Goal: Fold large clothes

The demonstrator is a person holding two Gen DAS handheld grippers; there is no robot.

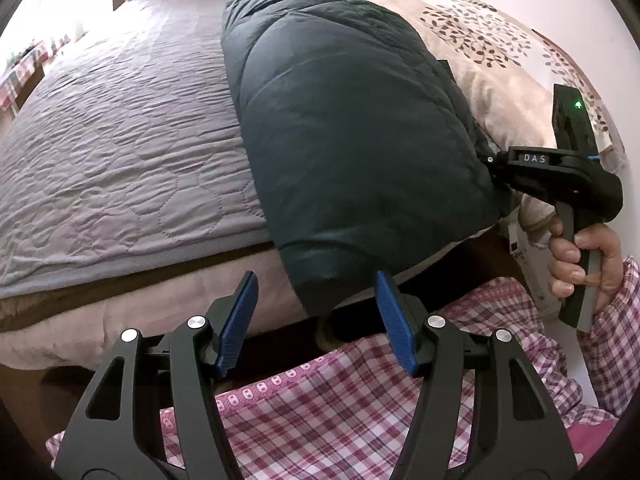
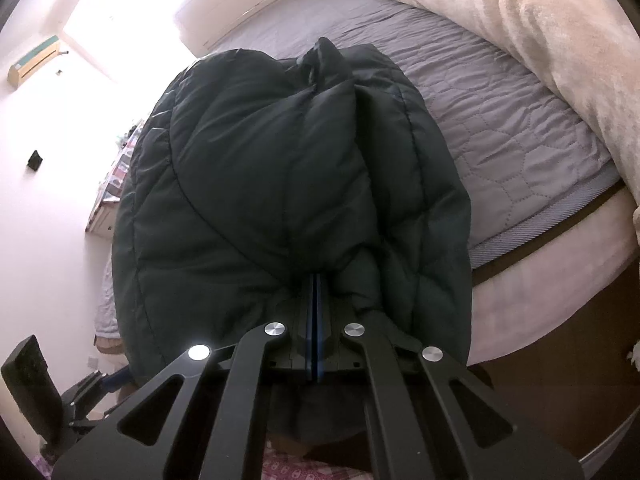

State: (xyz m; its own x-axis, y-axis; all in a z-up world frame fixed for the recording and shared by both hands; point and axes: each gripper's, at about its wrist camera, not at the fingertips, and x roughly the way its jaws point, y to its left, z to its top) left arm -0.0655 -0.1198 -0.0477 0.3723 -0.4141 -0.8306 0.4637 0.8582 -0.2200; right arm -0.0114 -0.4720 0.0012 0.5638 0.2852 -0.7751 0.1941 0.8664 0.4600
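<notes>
A dark green quilted down jacket (image 1: 352, 128) lies bunched on the bed, its lower end hanging over the near edge. My left gripper (image 1: 316, 276) is open, and its blue pads (image 1: 242, 312) stand either side of the jacket's hanging corner without pressing on it. My right gripper (image 1: 491, 160), held by a hand (image 1: 580, 264), is clamped on the jacket's right edge. In the right wrist view the jacket (image 2: 280, 180) fills the middle, and the right gripper (image 2: 316, 280) is shut on a fold of it.
A grey quilted mattress cover (image 1: 112, 152) spreads left of the jacket. A beige leaf-print duvet (image 1: 480, 40) is piled behind and to the right. The person's pink plaid clothing (image 1: 340, 408) is below the grippers. The left gripper's body (image 2: 80, 396) shows at lower left.
</notes>
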